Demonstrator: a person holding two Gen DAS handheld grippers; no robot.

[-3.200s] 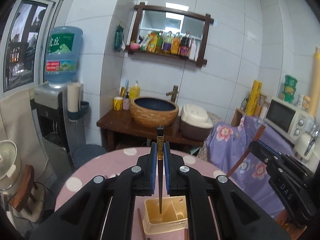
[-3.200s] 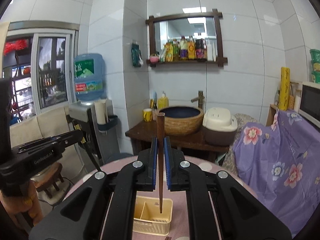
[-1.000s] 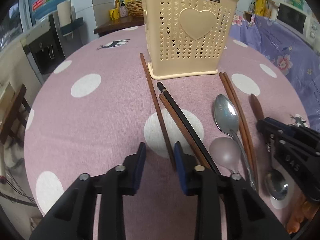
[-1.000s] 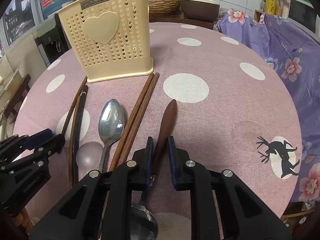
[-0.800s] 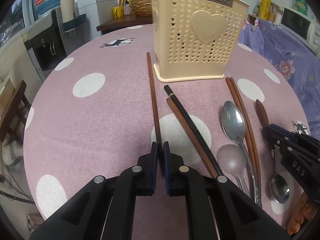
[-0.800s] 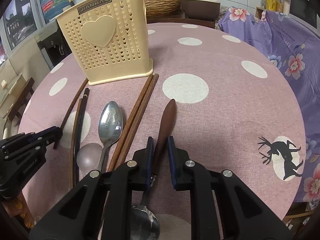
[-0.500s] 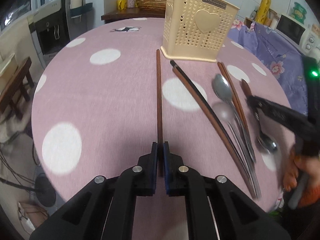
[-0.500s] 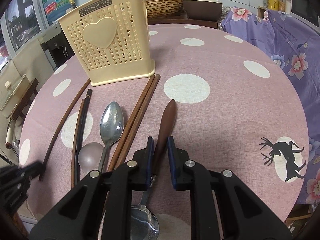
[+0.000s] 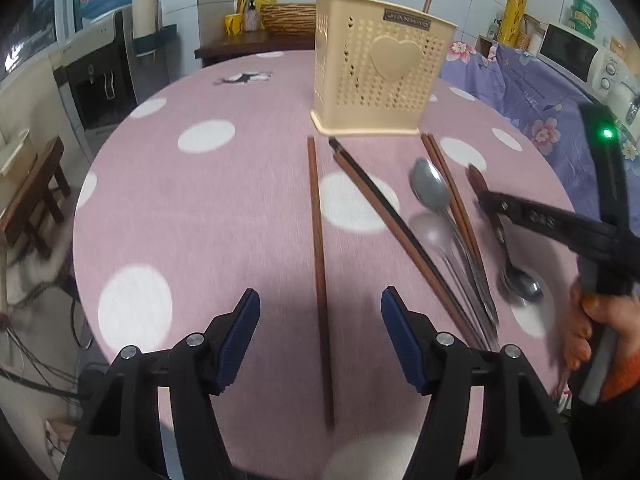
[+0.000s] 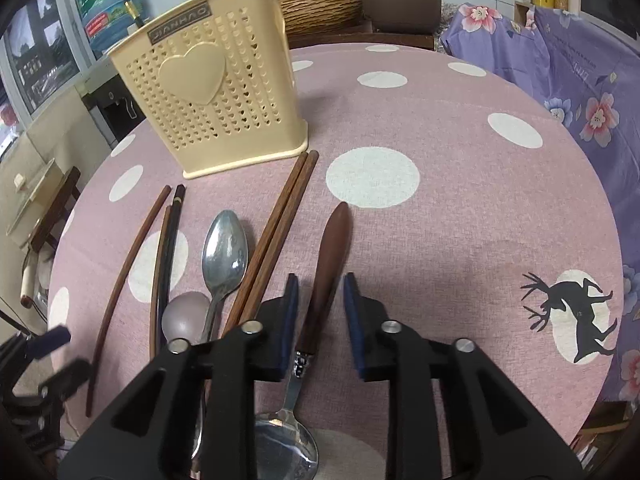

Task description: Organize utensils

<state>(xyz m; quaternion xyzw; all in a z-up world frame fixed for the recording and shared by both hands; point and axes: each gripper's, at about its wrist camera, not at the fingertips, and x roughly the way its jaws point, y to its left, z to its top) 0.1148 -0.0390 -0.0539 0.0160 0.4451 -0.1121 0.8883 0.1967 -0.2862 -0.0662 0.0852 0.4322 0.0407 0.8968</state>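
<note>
A cream utensil basket (image 9: 380, 72) (image 10: 216, 108) stands on the pink dotted table (image 9: 200, 200), with two chopsticks sticking out of it. My left gripper (image 9: 320, 320) is open, its jaws wide on either side of a brown chopstick (image 9: 318, 240) that lies on the table. My right gripper (image 10: 318, 304) is open around the wooden handle of a spoon (image 10: 328, 256) that lies flat, bowl toward the camera. Between them lie a brown and a black chopstick (image 9: 384, 216), two metal spoons (image 10: 224, 256) and a pair of brown chopsticks (image 10: 280, 220).
A water dispenser (image 9: 108, 60) and a wooden stool (image 9: 32, 200) stand left of the table. A purple flowered cloth (image 10: 580, 80) covers furniture on the right. A washbasin counter (image 9: 260, 36) stands behind the table. The table edge lies close below both grippers.
Both grippers have opened. The left let go of the brown chopstick, now flat on the table. The right let go of the wooden spoon handle.
</note>
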